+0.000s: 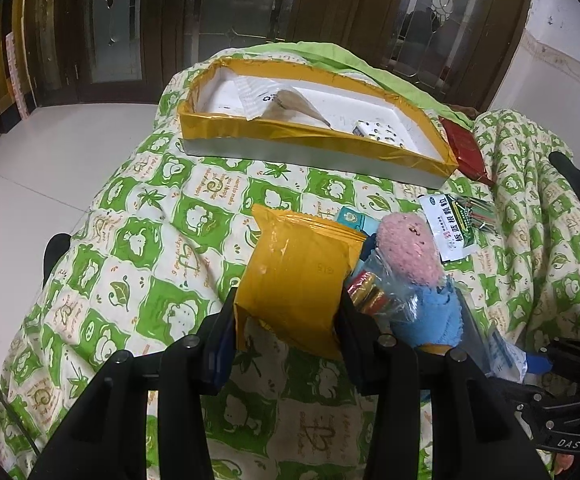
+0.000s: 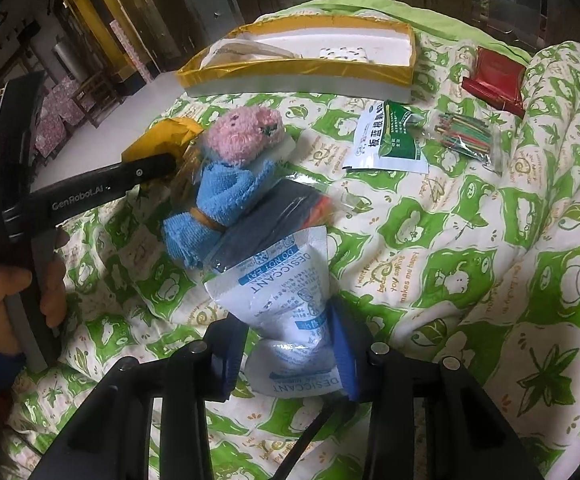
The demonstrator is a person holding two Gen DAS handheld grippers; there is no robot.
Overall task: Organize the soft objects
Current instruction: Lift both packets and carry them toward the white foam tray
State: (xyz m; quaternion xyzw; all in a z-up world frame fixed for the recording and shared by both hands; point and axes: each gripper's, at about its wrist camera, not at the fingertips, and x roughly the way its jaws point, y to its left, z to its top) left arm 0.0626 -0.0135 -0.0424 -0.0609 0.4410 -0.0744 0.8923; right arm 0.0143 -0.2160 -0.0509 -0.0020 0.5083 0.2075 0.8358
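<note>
Dark wooden doors with patterned glass stand behind the bed, and its green-and-cream quilt (image 1: 161, 216) carries everything. My landmark is the yellow-rimmed tray (image 1: 225, 130) at the far end of the quilt, where a few small packets already lie.

My left tongs (image 1: 285, 312) are clenched on a yellow packet (image 1: 296, 276), which stands up between the pads with its long axis pointing away from me, straight toward the tray's near wall. My right tongs (image 2: 287, 344) are grasping a white desiccant pouch (image 2: 281, 292); its long axis also runs away from me, tipped a little left, toward the tray's left corner.

Between that pouch and the tray lies the pink-and-blue plush doll (image 2: 233, 168), head toward the tray. I judge the left tongs nearer the tray, with open quilt ahead; the right must pass over the doll.
</note>
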